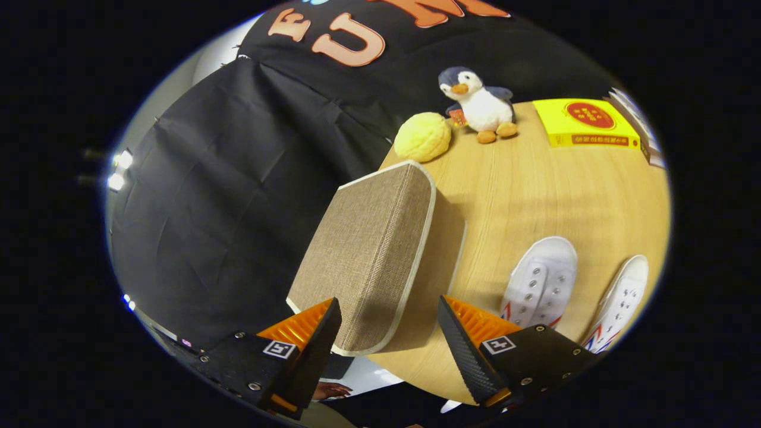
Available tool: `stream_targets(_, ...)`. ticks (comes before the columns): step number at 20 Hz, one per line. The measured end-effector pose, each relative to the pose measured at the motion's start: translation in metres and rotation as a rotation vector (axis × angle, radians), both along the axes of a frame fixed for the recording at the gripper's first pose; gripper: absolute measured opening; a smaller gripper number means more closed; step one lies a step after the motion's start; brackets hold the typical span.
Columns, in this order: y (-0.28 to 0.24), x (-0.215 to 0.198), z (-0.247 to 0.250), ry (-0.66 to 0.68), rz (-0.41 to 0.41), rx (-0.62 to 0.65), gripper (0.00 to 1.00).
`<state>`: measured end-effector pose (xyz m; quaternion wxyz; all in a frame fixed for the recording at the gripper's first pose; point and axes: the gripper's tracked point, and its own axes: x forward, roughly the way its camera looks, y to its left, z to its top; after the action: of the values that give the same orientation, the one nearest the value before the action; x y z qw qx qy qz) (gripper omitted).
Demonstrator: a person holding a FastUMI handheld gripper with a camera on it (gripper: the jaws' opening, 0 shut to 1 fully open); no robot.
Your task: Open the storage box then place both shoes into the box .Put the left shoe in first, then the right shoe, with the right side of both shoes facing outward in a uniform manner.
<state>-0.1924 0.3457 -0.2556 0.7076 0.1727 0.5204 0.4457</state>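
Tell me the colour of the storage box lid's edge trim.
Cream-white piping on the tan woven storage box, clearest in the gripper view.

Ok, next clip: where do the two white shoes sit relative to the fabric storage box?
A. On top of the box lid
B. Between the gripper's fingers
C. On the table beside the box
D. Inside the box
C: both white shoes rest on the wooden table beside the storage box, whose near end lies between the open fingers of the gripper.
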Motion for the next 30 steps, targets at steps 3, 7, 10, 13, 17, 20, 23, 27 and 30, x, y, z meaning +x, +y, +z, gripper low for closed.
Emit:
stream_targets(3, 0.013, -0.008, -0.011, 0.076, 0.026, 0.034, 0.97)
stream_targets(7, 0.026, -0.015, -0.021, 0.196, 0.019, 0.113, 0.97)
stream_targets(10, 0.035, -0.016, -0.025, 0.256, 0.016, 0.165, 0.97)
stream_targets(13, 0.04, -0.01, -0.022, 0.281, -0.014, 0.193, 0.97)
stream_targets(17, 0.038, -0.004, -0.004, 0.337, -0.037, 0.258, 0.96)
stream_targets(20, 0.026, 0.004, 0.003, 0.354, -0.063, 0.276, 0.89)
stream_targets(23, 0.016, 0.01, 0.02, 0.376, -0.085, 0.323, 0.78)
stream_targets(27, 0.019, 0.015, 0.056, 0.386, -0.105, 0.434, 0.63)
stream_targets(30, 0.023, 0.007, 0.037, 0.351, -0.09, 0.345, 0.47)
